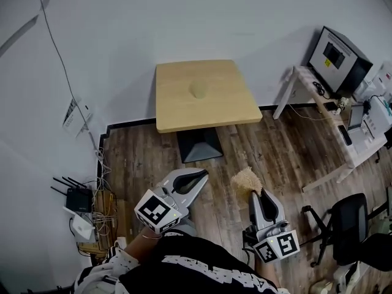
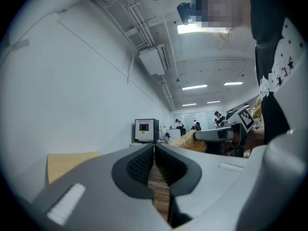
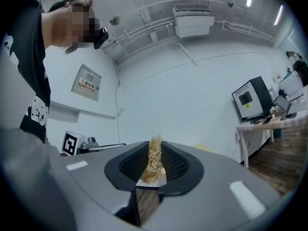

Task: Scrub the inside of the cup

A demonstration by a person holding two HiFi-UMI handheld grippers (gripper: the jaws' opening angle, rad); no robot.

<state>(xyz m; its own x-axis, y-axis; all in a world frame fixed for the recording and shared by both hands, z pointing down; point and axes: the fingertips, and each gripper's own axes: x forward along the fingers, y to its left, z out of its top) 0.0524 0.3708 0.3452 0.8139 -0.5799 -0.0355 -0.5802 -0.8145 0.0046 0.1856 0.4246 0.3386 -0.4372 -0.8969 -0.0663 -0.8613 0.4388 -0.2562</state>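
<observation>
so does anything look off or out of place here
Nothing spilled or broken. The one untidy spot is the router and loose cables heaped on the floor by the wall. The right hand-held gripper is shut on a straw-coloured scrubber.

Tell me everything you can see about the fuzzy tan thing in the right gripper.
It is a straw-coloured scrubber, a loose tangle of wiry fibres, like loofah or coir. The right gripper is shut on it: its two jaws pinch one end flat, and the rest puffs out beyond the tips as a rounded tuft. It is held in the air over the wooden floor, short of the table, and only the jaws touch it.
</observation>
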